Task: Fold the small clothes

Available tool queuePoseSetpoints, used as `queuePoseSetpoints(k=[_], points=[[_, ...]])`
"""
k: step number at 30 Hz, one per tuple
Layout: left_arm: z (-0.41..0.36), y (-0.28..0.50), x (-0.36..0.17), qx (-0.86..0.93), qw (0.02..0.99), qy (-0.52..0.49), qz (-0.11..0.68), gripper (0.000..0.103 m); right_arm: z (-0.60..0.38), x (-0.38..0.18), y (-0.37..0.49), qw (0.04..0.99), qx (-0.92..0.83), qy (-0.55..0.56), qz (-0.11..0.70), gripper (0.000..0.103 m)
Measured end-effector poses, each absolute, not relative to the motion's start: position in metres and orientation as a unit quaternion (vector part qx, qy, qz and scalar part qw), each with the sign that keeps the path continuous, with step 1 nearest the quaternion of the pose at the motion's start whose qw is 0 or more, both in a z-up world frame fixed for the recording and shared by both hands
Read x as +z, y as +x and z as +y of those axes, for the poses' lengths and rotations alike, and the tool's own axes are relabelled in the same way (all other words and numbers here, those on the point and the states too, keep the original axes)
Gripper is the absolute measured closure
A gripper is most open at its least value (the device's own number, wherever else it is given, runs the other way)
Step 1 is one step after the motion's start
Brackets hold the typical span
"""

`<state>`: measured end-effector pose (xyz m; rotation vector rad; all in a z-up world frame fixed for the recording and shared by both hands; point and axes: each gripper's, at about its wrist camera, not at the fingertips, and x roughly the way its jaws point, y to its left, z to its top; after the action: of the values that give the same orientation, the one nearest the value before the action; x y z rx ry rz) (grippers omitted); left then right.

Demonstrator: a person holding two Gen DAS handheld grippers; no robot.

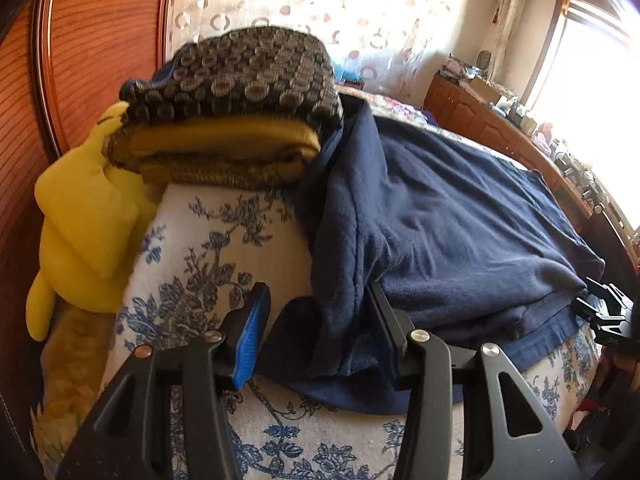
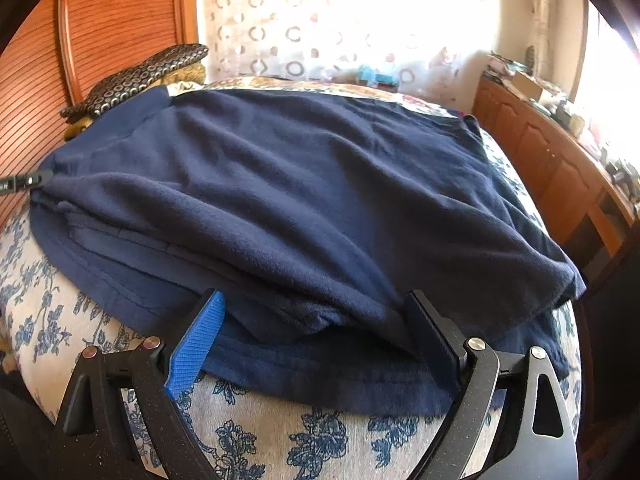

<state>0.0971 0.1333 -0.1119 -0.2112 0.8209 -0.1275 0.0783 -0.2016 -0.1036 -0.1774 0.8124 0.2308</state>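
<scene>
Garment (image 2: 304,184) lies on the bed (image 2: 248,432); we spread both grippers' fingers (image 1: 252,332) (image 2: 196,344) around its near edge, ready to fold.

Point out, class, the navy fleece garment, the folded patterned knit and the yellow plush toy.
navy fleece garment (image 2: 304,184), right wrist view, middle of its top layer.
folded patterned knit (image 1: 248,76), left wrist view, its top face.
yellow plush toy (image 1: 84,232), left wrist view, its body.
</scene>
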Motion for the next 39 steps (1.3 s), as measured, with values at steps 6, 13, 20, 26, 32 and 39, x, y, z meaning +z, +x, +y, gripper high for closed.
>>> queuePoseSetpoints(k=[6, 13, 20, 26, 32, 39], points=[[0.124, 0.092, -0.112, -0.064, 0.912, -0.085, 0.396, 0.057, -0.201, -0.104, 0.076, 0.907, 0.116, -0.094, 0.393, 0.011], [0.112, 0.089, -0.104, -0.099, 0.913, -0.093, 0.384, 0.097, -0.203, -0.104, 0.084, 0.9, 0.129, -0.093, 0.406, 0.007], [0.099, 0.079, -0.063, -0.135, 0.928, -0.104, 0.332, 0.098, -0.206, -0.105, 0.091, 0.893, 0.134, -0.091, 0.42, 0.0], [0.074, 0.087, -0.028, -0.17, 0.935, -0.09, 0.299, 0.098, -0.211, -0.102, 0.089, 0.893, 0.144, -0.089, 0.417, 0.001], [0.031, 0.102, 0.0, -0.207, 0.936, -0.067, 0.275, 0.098, -0.237, -0.073, 0.075, 0.916, 0.15, -0.068, 0.365, 0.004], [-0.05, 0.132, 0.028, -0.273, 0.925, -0.036, 0.263, 0.098, -0.283, -0.053, 0.067, 0.932, 0.12, -0.043, 0.34, 0.008]])
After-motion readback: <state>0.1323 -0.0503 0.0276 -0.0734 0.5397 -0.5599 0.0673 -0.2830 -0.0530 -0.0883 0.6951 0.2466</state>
